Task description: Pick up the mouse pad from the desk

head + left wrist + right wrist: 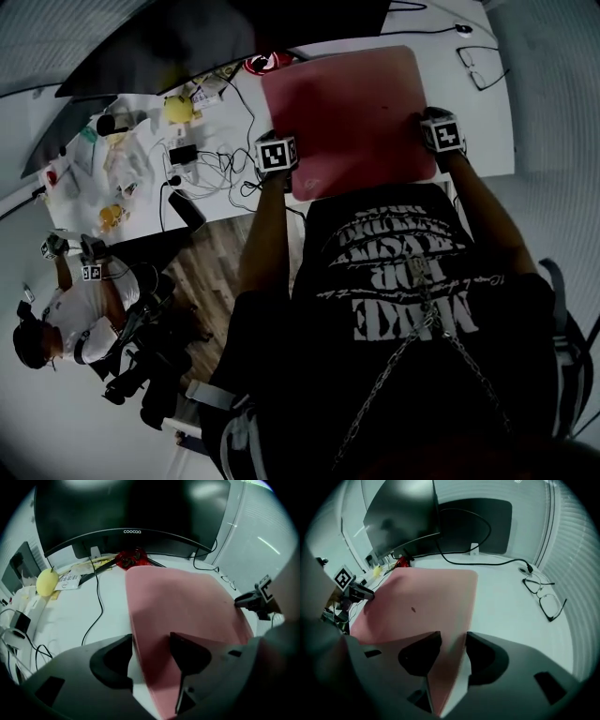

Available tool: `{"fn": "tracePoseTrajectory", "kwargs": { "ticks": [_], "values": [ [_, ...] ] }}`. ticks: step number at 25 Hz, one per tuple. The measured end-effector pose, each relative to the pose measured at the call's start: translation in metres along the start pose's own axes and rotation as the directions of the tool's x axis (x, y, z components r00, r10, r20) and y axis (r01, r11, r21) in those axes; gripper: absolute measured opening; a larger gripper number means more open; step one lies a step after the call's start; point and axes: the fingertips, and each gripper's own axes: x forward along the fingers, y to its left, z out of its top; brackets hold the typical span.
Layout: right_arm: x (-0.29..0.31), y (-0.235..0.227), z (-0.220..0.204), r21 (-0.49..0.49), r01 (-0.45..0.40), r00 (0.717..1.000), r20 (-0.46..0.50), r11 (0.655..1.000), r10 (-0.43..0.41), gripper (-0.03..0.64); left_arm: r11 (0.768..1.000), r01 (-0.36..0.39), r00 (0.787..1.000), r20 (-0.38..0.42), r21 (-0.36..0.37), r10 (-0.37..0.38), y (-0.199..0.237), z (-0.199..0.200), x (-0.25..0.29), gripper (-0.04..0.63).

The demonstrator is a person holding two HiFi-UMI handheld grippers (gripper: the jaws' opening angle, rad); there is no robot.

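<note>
A large pink mouse pad (347, 112) lies flat on the white desk (487, 141), in front of the monitor. My left gripper (278, 155) sits at the pad's left edge near the front corner. In the left gripper view its jaws (151, 641) stand open, straddling the edge of the pad (183, 606) without pressing on it. My right gripper (441, 131) is at the pad's right edge. Its jaws (453, 639) are open too, with the edge of the pad (426, 602) running between them.
A curved monitor (131, 517) stands behind the pad, with a red object (131, 558) at its foot. A yellow round thing (47, 582), papers and cables (96, 602) crowd the desk's left side. Glasses (543, 597) lie to the right. Another person (75, 309) is on the floor at left.
</note>
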Motion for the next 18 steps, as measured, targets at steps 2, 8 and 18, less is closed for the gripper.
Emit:
{"fn": "tracePoseTrajectory", "kwargs": {
  "ticks": [2, 8, 18],
  "values": [
    [0.003, 0.003, -0.001, 0.034, -0.006, 1.0, 0.016, 0.999, 0.006, 0.152, 1.0, -0.009, 1.0, 0.02, -0.005, 0.009, 0.002, -0.001, -0.002, 0.241],
    [0.002, 0.012, 0.004, 0.076, -0.047, 0.999, -0.003, 0.996, 0.047, 0.089, 0.999, -0.015, 0.999, 0.034, -0.052, 0.017, 0.004, 0.002, -0.005, 0.236],
    [-0.038, 0.04, 0.016, 0.333, -0.342, 0.938, 0.174, 0.879, 0.299, 0.048, 0.967, 0.151, 0.989, 0.032, -0.203, -0.148, -0.005, 0.004, -0.007, 0.082]
  ]
}}
